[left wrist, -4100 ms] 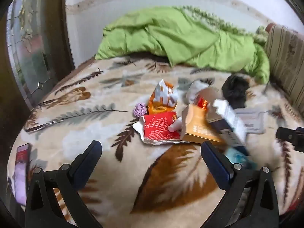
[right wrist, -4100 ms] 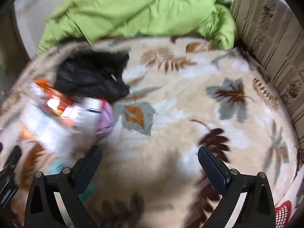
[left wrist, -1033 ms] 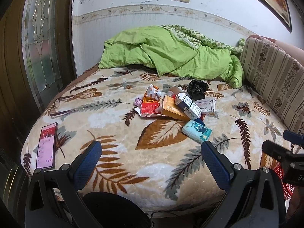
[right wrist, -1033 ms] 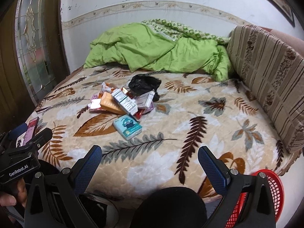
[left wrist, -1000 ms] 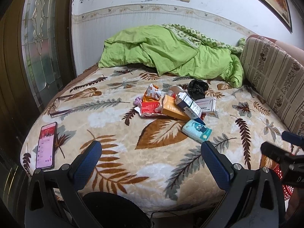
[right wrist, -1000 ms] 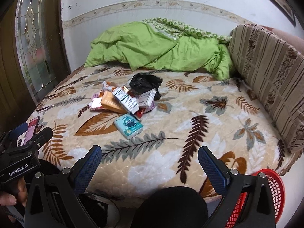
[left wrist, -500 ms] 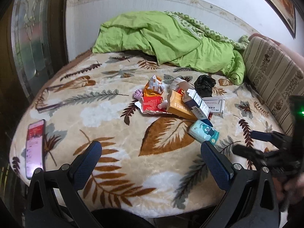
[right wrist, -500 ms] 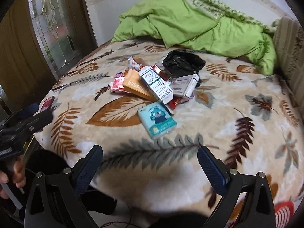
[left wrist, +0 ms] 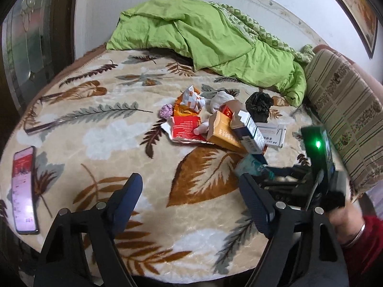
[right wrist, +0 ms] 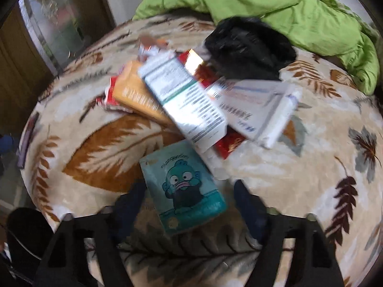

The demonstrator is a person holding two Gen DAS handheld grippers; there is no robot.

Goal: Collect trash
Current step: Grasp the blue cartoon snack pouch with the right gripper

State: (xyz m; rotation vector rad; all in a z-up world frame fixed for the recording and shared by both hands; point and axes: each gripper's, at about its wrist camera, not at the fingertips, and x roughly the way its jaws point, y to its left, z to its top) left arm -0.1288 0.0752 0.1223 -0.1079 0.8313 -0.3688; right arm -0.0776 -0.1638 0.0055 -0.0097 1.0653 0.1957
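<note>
Leaf-patterned bed (left wrist: 100, 129) carries the trash pile (left wrist: 222, 129) mid-mattress. Right gripper (right wrist: 189, 198) straddles the teal cartoon packet (right wrist: 184, 186), jaws just closing, pads not yet pressing. Left gripper (left wrist: 189, 191) hovers over bare blanket, half-wide, also closing on nothing. Phone (left wrist: 22, 189) lies near the edge.

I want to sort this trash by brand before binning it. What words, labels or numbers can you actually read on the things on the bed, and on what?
None can be read for certain.
Teal packet: cartoon fish face, line of print above it too blurred.
White carton: dense small print, blurred.
White flat box: blue print, illegible.
Orange box: print on its face too small.
Red wrapper: white print too small.
Phone: lit screen, text too small.
</note>
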